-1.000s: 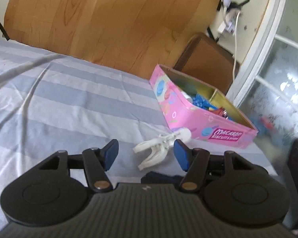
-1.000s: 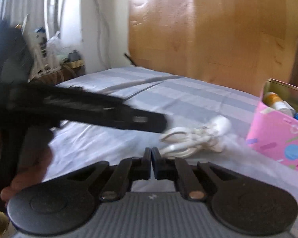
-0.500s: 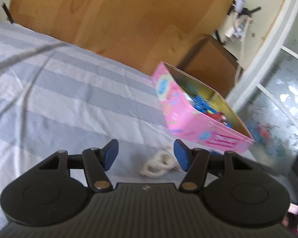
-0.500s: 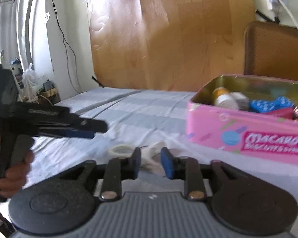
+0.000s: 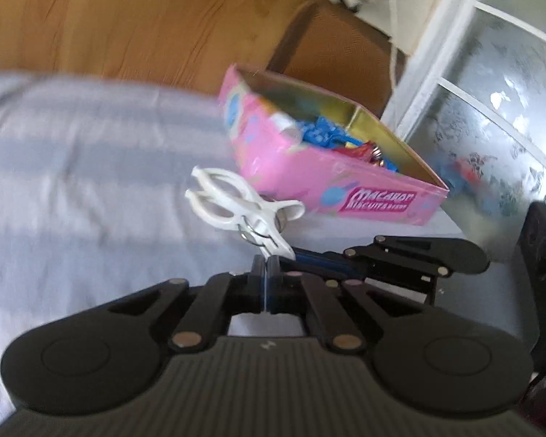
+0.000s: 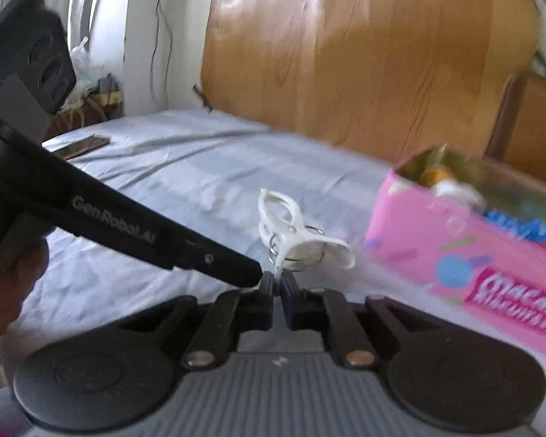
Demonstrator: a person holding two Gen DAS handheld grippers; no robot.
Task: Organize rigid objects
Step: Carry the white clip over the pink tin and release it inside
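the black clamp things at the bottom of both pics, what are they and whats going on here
They are two handheld grippers, one in each of a person's hands, with a camera on each looking forward along its fingers. One picture comes from the left gripper, the other from the right gripper. In each view the other gripper reaches in from the side. Both are shut on the handle ends of one white plastic clothes peg, holding it just above a striped bedsheet. Beside it sits an open pink biscuit tin with small items already inside. A wooden headboard stands behind the bed.
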